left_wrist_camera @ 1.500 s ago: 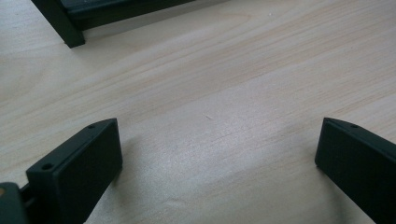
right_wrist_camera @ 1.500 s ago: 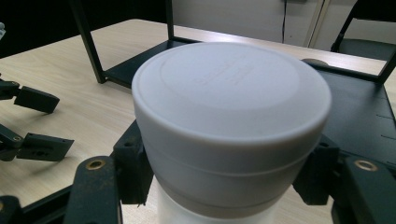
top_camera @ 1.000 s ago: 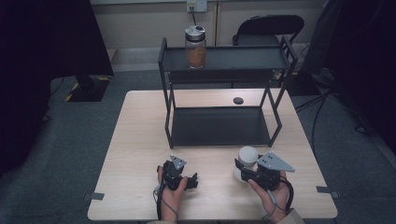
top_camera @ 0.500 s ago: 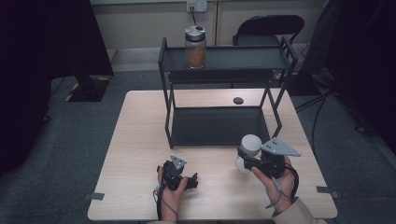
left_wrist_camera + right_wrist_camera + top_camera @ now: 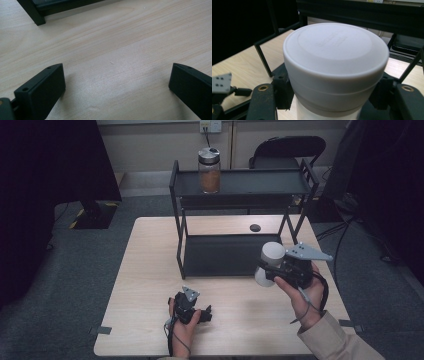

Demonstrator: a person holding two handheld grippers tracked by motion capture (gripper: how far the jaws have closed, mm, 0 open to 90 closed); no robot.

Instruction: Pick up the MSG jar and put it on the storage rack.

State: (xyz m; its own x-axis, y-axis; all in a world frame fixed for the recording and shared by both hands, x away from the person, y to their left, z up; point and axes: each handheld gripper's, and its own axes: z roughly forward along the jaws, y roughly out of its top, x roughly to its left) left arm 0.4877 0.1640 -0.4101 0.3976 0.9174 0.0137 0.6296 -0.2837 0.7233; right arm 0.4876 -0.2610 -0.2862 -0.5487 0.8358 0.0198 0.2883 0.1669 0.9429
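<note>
High view: the surface (image 5: pixel 150 270) carries a black rack (image 5: pixel 240 215). The right hand-held gripper (image 5: pixel 272 270) clamps the white jar (image 5: pixel 269 262) aloft before it; keep it upright, clearing the rail. The left hand-held gripper (image 5: pixel 202 314) rests wide open, empty.
</note>
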